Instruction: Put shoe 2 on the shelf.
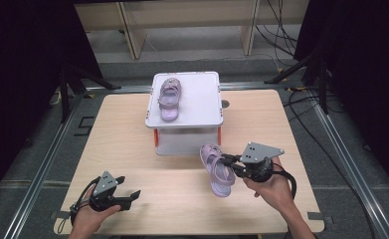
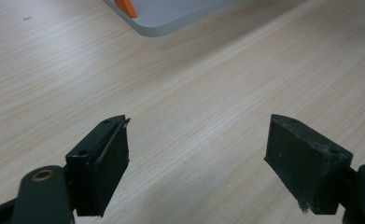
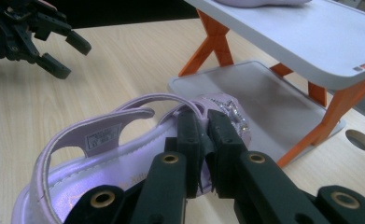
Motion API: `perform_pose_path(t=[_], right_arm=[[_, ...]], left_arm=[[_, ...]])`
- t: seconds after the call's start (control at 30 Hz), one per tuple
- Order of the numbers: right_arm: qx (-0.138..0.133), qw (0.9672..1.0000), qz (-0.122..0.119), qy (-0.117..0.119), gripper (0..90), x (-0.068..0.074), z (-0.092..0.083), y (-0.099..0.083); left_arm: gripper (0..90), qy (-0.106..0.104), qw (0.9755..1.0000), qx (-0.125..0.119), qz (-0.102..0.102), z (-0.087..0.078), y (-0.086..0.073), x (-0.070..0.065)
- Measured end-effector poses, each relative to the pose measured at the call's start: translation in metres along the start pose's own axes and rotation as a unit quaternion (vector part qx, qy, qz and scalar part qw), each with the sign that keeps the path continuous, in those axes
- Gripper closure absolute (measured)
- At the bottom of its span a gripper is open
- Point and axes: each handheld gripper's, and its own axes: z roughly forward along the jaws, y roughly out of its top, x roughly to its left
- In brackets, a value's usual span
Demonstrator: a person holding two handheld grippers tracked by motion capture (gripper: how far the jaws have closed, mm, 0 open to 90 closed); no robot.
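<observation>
The right gripper (image 1: 230, 160) clamped the purple sandal (image 1: 217, 170) by its strap, above the table (image 1: 132, 144) before the white shelf (image 1: 202, 107) (another sandal (image 1: 168, 98) lay on top); the left gripper (image 1: 132, 197) stood open.

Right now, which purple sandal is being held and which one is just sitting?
The sandal near the table's front edge is pinched by the right tool. The other sandal rests untouched on the white rack.

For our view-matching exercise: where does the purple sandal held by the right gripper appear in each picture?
High view: held sandal, right of centre, below the white rack.
Left gripper view: bare tabletop between open fingers, with a rack corner at the top.
Right gripper view: lower left, clamped in the fingers.
Shared landmark: the white rack with orange legs.
</observation>
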Motion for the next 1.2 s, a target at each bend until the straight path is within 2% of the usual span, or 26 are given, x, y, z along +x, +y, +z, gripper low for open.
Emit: perform_pose_path(t=[0.03, 0.1, 0.27, 0.3, 0.33, 0.37, 0.4, 0.43, 0.47, 0.53, 0.63, 0.67, 0.7, 0.8, 0.83, 1.07, 1.17, 1.2], right_arm=[[-0.002, 1.0, 0.004, 0.0, 84.5, 0.001, 0.0, 0.002], [-0.006, 1.0, 0.001, -0.002, 84.5, 0.0, -0.001, 0.005], [-0.011, 0.9999, 0.002, 0.01, 84.6, -0.002, -0.005, 0.014], [-0.017, 0.9998, -0.002, 0.006, 84.6, -0.003, -0.006, 0.016], [-0.019, 0.9998, -0.004, 0.006, 84.6, -0.003, -0.008, 0.019], [-0.021, 0.9997, -0.001, 0.007, 84.6, -0.004, -0.009, 0.021], [-0.028, 0.9996, -0.006, 0.003, 84.6, -0.005, -0.011, 0.023], [-0.029, 0.9996, -0.004, 0.003, 84.6, -0.006, -0.012, 0.026], [-0.031, 0.9995, -0.004, 0.0, 84.6, -0.006, -0.014, 0.028], [-0.037, 0.9992, -0.011, -0.004, 84.6, -0.009, -0.016, 0.033], [-0.043, 0.999, -0.012, 0.0, 84.6, -0.01, -0.017, 0.04], [-0.043, 0.9989, -0.021, -0.001, 84.6, -0.011, -0.017, 0.042], [-0.043, 0.999, -0.015, 0.001, 84.6, -0.01, -0.017, 0.044], [-0.052, 0.9985, -0.019, 0.002, 84.7, -0.011, -0.018, 0.051], [-0.055, 0.9982, -0.022, 0.007, 84.7, -0.012, -0.018, 0.054], [-0.072, 0.9972, -0.018, 0.014, 84.7, -0.019, -0.017, 0.072], [-0.073, 0.9971, -0.023, 0.006, 84.7, -0.025, -0.015, 0.081], [-0.074, 0.9969, -0.026, -0.004, 84.7, -0.028, -0.015, 0.084]], left_arm=[[20.6, -0.003, 0.9999, -0.004, -0.009, 0.0, 0.0, -0.001], [20.6, -0.002, 1.0, -0.004, -0.008, 0.0, 0.0, -0.001], [20.6, -0.002, 1.0, -0.004, -0.006, 0.0, 0.0, -0.001], [20.6, -0.001, 0.9999, -0.011, 0.009, 0.001, 0.001, 0.002], [20.6, 0.004, 0.9999, -0.001, -0.012, -0.001, 0.0, -0.001], [20.6, 0.004, 0.9999, -0.001, -0.012, -0.001, 0.0, -0.001], [20.6, -0.003, 0.9998, -0.005, -0.021, -0.001, -0.001, -0.002], [20.6, 0.0, 0.9999, -0.003, -0.014, 0.0, 0.0, -0.001], [20.6, -0.002, 0.9999, -0.01, 0.006, 0.001, 0.001, 0.001], [20.6, -0.001, 1.0, -0.003, -0.009, 0.0, 0.0, -0.001], [20.6, -0.002, 0.9999, -0.006, -0.011, 0.0, 0.0, -0.001], [20.5, -0.004, 0.9999, -0.008, -0.014, 0.0, 0.0, -0.001], [20.6, -0.004, 0.9999, -0.007, -0.014, 0.0, -0.001, -0.001], [20.6, -0.004, 0.9999, -0.006, -0.013, 0.0, 0.0, -0.001], [20.6, -0.001, 1.0, -0.001, -0.006, 0.0, 0.0, -0.001], [20.5, -0.005, 0.9999, -0.007, -0.014, 0.001, 0.0, -0.001], [20.5, -0.004, 0.9999, -0.007, -0.015, 0.001, 0.0, -0.001], [20.5, -0.004, 0.9999, -0.007, -0.015, 0.001, 0.0, -0.001]])
